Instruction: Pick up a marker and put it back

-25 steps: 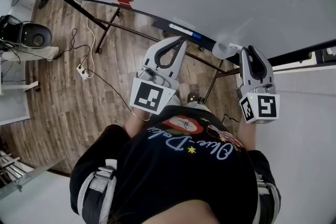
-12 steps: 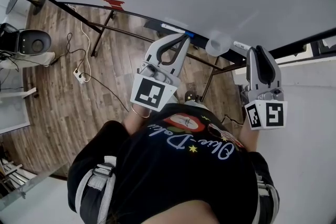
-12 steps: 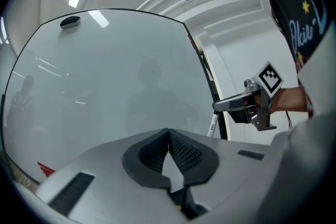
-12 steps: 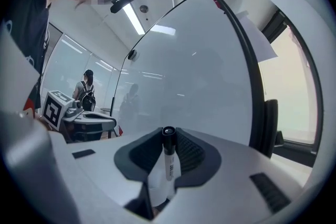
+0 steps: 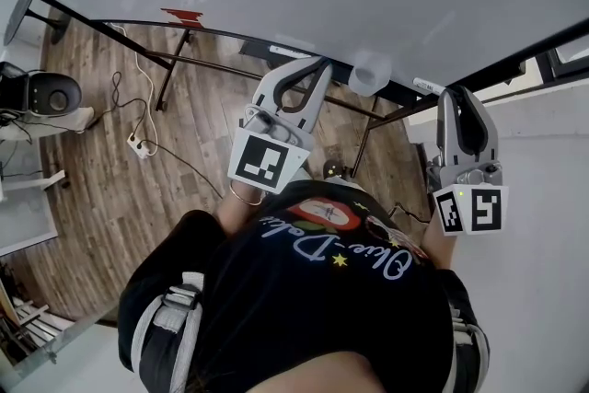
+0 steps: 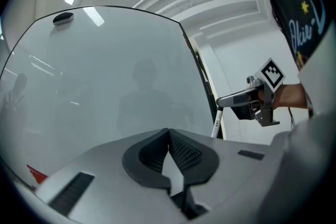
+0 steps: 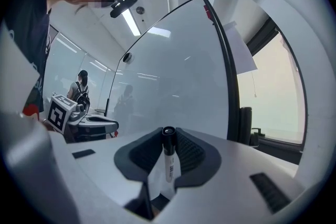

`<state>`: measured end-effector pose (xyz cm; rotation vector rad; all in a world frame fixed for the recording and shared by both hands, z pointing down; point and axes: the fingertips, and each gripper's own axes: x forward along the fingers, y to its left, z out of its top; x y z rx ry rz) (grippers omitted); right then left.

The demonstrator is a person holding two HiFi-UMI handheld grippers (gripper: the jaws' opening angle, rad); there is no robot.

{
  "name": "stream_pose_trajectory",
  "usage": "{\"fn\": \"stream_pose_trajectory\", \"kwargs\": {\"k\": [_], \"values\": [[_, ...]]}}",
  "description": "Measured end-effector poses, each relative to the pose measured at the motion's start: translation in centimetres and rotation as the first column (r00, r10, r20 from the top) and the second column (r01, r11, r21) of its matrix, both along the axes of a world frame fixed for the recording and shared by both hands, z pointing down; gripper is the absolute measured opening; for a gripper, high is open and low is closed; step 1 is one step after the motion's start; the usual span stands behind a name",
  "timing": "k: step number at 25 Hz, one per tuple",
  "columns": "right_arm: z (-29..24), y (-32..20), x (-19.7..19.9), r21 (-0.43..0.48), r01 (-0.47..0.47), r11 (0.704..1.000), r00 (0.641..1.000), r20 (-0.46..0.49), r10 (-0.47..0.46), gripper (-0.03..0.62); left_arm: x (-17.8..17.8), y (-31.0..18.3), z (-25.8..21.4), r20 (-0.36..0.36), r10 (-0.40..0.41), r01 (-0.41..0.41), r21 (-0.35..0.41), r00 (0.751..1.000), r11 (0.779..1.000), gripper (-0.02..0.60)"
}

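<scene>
Black-capped and white-bodied, the marker point(image 7: 169, 165) is sitting pinched between the jaws of the right gripper point(image 7: 169, 135), which is holding it up close to the dark-framed edge of the whiteboard point(image 7: 173, 71). The left gripper point(image 6: 168, 132) is pointing at the same whiteboard with its jaws pressed together on nothing, while the person's black shirt point(image 5: 322, 299) is filling the lower head view.
</scene>
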<state>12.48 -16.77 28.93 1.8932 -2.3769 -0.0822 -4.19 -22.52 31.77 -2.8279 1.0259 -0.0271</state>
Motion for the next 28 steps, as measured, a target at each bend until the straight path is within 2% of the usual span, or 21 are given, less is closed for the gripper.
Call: {"fn": "stream_pose_trajectory", "kwargs": {"k": [10,28], "values": [[-0.3,0.8,1.1,0.01,-0.029,1.0,1.0,0.011,0.029,0.072,1.1,0.2,0.0,0.002,0.023,-0.023,-0.002,1.0,1.0,0.003],[-0.3,1.0,0.9,0.007,-0.021,1.0,1.0,0.013,0.021,0.072,1.1,0.3,0.0,0.0,0.021,-0.021,-0.007,1.0,1.0,0.004]]}}
